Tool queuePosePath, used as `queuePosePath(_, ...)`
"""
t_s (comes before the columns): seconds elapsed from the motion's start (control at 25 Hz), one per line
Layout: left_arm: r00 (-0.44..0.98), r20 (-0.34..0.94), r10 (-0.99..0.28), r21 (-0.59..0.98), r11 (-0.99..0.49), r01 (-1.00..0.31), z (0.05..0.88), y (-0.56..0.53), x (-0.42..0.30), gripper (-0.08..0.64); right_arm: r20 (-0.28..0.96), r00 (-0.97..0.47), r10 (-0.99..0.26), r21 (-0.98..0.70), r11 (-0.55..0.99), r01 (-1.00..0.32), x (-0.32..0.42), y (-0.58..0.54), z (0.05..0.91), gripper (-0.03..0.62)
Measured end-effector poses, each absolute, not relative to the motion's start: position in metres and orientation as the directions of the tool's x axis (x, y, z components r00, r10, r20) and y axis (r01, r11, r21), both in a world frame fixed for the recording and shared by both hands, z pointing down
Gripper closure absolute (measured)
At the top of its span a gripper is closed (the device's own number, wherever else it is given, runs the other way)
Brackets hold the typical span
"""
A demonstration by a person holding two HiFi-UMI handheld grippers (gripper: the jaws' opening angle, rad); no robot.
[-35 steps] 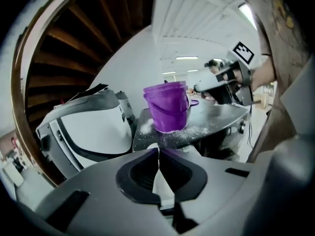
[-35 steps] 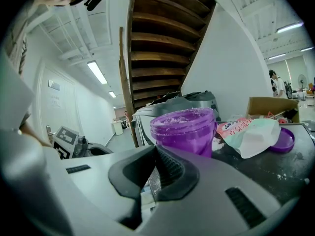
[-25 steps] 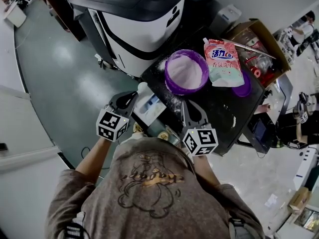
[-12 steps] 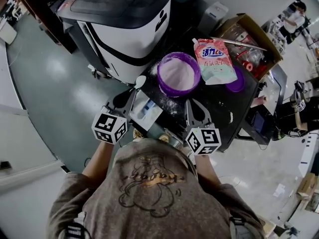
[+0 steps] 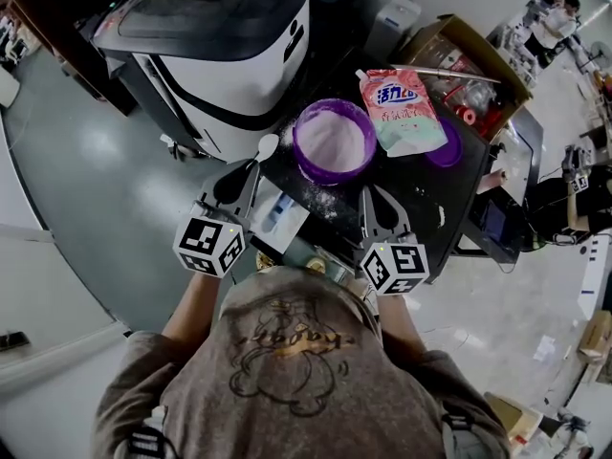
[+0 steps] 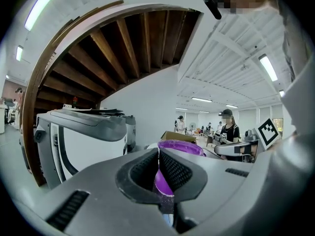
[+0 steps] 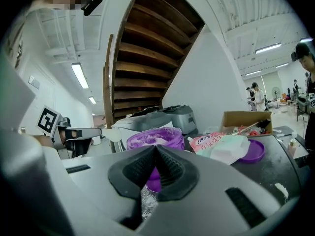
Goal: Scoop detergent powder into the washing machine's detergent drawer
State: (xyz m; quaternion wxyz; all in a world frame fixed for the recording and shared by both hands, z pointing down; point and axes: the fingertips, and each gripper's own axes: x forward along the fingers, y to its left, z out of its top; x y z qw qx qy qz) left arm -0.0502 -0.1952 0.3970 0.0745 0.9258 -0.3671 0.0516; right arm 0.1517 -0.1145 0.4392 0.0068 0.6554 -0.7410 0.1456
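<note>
Washing machine (image 5: 229, 55): standing at the upper left of the head view, its white and dark body just beside the left edge of the worktop.
Worktop (image 5: 421, 194): dark, carrying everything below; a dusting of spilled powder (image 5: 330, 194) is lying on it in front of the tub.
Cardboard box (image 5: 427, 34): sitting open at the far right corner of the worktop, with small items inside that are too small to tell apart.
Tub (image 5: 299, 146): purple and round, standing upright near the left edge and holding white detergent powder (image 5: 335, 142).
Pouch (image 5: 404, 111): pink detergent bag, lying flat just right of the tub and touching its rim.
Detergent drawer (image 5: 279, 215): white with blue parts, resting at the near left corner of the worktop, below the spoon.
Left gripper (image 5: 247, 175): hovering over that corner, its fingers (image 6: 142, 171) clamping a thin white handle.
Right gripper (image 5: 375, 199): hanging over the near worktop in front of the tub, fingers pressing together with nothing between them.
Lid (image 5: 449, 151): purple, lying flat beside the lower end of the pouch.
Spoon (image 5: 268, 145): white, sticking out of the left gripper, its bowl near the left side of the tub, between tub and washing machine.
</note>
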Motion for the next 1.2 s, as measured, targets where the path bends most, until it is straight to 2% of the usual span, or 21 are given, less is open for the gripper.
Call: queuePosePath(1.2, 0.712, 0.167, -0.682, 0.118, -0.703, -0.701, 0.41, -0.2, -0.043, 0.537, 0.2, -0.154, -0.968, -0.198, 0.114, -0.974, 0.156, -0.13, 0.444, 0.592)
